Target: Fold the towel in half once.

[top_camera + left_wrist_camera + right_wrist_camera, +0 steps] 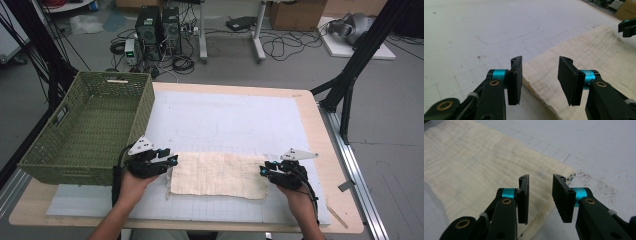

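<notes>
My left hand-held gripper (172, 161) hangs with jaws spread at the left end of the cloth (218, 174); my right hand-held gripper (263, 170), likewise spread, sits at its right end. The cloth lies flat, apparently folded into a strip, on the white mat (230, 120) of the desk (325, 150). Neither end is pinched yet, I judge. The green basket (90, 127) stands beside it, holding nothing I can see.

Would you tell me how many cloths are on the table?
1: a cream cloth lies flat on the white mat, between the left gripper and right gripper.
</notes>
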Demonstrator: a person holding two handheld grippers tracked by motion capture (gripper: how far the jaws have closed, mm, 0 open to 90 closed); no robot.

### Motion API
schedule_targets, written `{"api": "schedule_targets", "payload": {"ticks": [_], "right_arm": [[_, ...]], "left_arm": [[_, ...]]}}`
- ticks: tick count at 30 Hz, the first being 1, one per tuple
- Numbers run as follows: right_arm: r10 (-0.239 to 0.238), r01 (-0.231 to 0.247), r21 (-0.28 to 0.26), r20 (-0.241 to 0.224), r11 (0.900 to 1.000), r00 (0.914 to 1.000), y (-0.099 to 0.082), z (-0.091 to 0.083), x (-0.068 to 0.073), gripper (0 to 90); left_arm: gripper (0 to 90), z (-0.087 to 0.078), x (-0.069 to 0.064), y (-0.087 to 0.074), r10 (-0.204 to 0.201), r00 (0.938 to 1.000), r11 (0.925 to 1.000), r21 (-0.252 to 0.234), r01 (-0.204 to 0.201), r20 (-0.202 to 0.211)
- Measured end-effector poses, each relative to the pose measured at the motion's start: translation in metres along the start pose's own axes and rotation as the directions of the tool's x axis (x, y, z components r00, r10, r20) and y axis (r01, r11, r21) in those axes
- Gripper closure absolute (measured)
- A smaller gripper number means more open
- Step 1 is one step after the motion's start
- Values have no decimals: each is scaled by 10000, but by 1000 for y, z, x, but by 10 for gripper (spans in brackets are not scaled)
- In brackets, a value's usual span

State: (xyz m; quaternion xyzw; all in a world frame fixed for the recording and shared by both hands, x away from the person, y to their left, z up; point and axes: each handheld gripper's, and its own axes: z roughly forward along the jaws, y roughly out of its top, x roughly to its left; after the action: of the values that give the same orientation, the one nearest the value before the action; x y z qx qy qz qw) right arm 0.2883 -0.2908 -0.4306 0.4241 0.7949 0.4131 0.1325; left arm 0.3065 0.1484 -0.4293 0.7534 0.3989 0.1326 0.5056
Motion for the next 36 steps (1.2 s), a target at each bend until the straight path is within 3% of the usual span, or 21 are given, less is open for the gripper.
{"api": "schedule_targets", "payload": {"ticks": [5,9,11,13,20,24,27,29,36], "right_arm": [[-36,24,311,376,9995,9993,-2,4,2,672],[-72,50,663,332,9978,9994,-4,7,4,727],[-321,286,909,377,9954,9988,-5,11,5,798],[-568,536,856,356,9949,9978,-5,10,7,861],[-512,502,205,495,9985,9975,1,2,6,879],[-376,368,129,691,9992,9969,5,2,3,878],[-462,409,414,1378,9983,9894,7,6,-1,879],[-402,291,711,1597,9970,9864,7,9,-4,878],[-901,654,1451,1706,9873,9812,5,14,5,878]], "left_arm": [[540,15,-3,-6,-306,9995,9967,756,299,77],[564,24,-3,-12,-333,9992,9938,1056,356,-237],[690,25,-4,-14,-134,9997,9934,1132,157,-212],[846,23,-7,-13,308,9993,9943,1027,-283,-234],[853,17,-4,-8,-275,9994,9989,368,281,-186],[853,17,-3,-4,-314,9988,9993,214,322,-365],[854,23,-2,-5,-385,9984,9984,406,402,-412],[854,27,-3,-6,-373,9983,9974,602,400,-455],[852,28,-2,-8,-97,9955,9948,1001,192,-944]]}}
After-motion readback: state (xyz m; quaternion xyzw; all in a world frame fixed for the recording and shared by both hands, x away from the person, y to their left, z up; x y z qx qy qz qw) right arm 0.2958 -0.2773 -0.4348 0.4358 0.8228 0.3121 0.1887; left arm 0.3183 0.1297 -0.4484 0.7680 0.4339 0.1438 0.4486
